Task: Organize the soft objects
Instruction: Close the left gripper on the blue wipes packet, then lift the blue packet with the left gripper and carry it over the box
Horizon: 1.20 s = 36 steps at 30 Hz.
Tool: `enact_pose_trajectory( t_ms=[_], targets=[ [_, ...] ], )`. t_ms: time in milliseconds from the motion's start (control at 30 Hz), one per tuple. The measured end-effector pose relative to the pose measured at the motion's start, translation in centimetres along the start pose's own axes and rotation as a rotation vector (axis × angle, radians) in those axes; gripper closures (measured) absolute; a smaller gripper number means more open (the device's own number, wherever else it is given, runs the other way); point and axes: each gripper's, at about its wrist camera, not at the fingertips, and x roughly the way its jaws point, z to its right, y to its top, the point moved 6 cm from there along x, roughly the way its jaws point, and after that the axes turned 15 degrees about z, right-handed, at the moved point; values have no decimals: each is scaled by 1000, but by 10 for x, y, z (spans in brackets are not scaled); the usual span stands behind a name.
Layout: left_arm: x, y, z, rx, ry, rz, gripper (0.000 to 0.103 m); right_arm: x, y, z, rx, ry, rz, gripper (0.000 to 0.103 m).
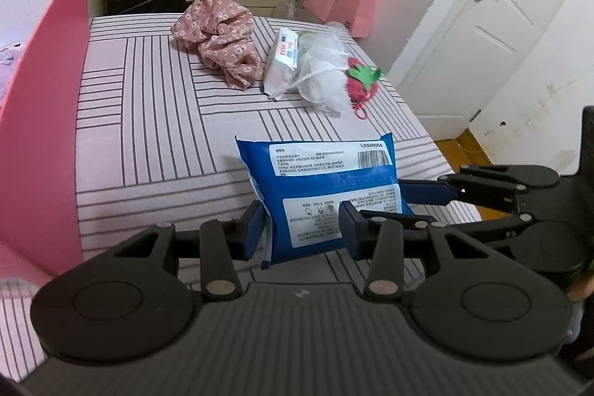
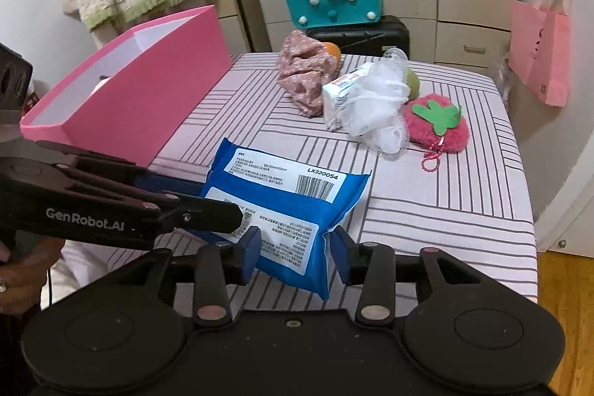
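The blue pack [image 1: 326, 195] is soft and puffy, with white labels and a barcode. It is lifted over the striped bed [image 1: 156, 136]. The left gripper [image 1: 302, 229] is clamped on its near edge. The right gripper [image 2: 295, 247] is apart, its left pad touching the pack's corner. At ten o'clock stands the pink box [image 2: 141, 91].

Each wrist camera sits behind its own fingers, angled down across the striped bed [image 1: 156, 121] at close range, and both views share the blue pack [image 1: 326, 188] and pink box [image 2: 148, 88].
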Motion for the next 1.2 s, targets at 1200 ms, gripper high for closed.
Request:
enact_pose_trajectory(
  t_ms=[1200],
  targets=[
    [-122,9,10,77,-119,53,61,-80,58,-79,-243,202,-19,38]
  ],
)
